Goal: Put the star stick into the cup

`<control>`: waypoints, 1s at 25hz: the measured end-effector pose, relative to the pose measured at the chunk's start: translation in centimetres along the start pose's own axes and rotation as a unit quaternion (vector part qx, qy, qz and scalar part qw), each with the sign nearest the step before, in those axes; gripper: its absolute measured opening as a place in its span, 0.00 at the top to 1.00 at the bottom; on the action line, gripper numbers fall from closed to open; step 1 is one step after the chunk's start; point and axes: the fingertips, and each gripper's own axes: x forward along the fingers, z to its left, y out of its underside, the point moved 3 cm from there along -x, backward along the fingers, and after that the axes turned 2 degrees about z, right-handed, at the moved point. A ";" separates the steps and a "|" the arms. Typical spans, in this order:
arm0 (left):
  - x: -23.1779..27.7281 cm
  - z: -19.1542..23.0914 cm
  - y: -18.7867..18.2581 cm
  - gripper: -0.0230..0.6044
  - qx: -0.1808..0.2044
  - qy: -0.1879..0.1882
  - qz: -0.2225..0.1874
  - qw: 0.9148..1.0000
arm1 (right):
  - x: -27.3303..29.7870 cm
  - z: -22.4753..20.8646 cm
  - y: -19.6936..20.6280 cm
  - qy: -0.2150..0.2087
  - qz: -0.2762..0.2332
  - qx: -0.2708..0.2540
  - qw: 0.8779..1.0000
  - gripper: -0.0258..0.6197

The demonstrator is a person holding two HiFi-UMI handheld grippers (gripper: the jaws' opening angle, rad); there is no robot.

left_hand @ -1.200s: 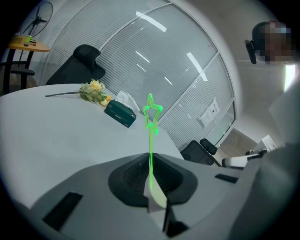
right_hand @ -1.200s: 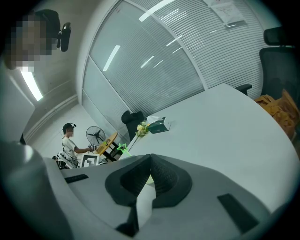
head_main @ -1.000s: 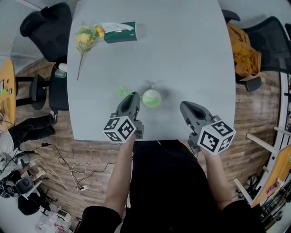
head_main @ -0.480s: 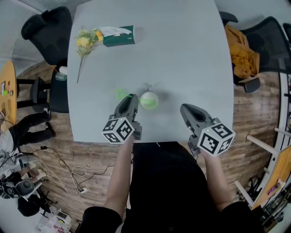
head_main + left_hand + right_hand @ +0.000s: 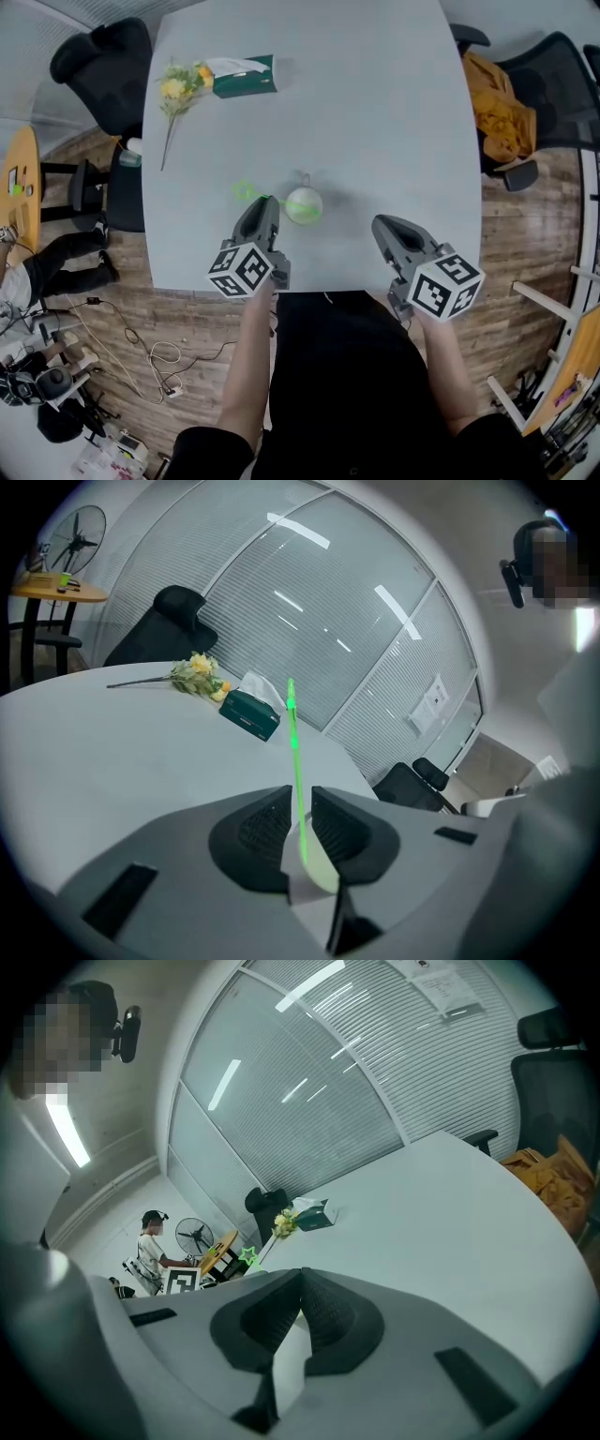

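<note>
— Where is the thin green stick with the star-shaped head [image 5: 294, 747]?

— The left gripper [image 5: 266, 201] has it. Its jaws are pressed together on the shaft, which stands out from between them in the left gripper view. In the head view the star sits just left of that gripper's tip.

— And the small round pale-green cup [image 5: 304, 204]?

— It stands on the pale grey table [image 5: 375, 131], just right of that same tip and near the table's near edge. Whether the stick's lower end touches the cup cannot be told.

— The other tool?

— The right gripper [image 5: 387, 226] hangs over the near edge, apart from the cup on its right side. Its jaws are brought fully together and grip nothing.

— What else lies around?

— A sprig of yellow flowers [image 5: 176, 86] and a dark green tissue box [image 5: 244, 75] lie side by side at the far left corner, well apart from the cup. Black office chairs [image 5: 101, 61] stand round the table, and one on the right carries an orange garment [image 5: 497, 103]. Cables [image 5: 155, 354] trail over the wooden floor [image 5: 187, 319]. The right gripper view shows a person [image 5: 150, 1239] beside a standing fan [image 5: 195, 1234] in the background.
</note>
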 end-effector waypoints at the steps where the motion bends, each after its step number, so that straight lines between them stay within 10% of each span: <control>1: -0.2 0.1 0.0 0.89 0.000 -0.006 -0.001 1.000 | -0.1 0.0 0.1 -0.002 0.001 0.000 1.000 0.94; 25: -8.0 -2.3 1.2 0.89 0.101 -0.045 0.007 0.994 | 2.1 2.7 2.4 -0.058 0.038 -0.026 0.997 0.94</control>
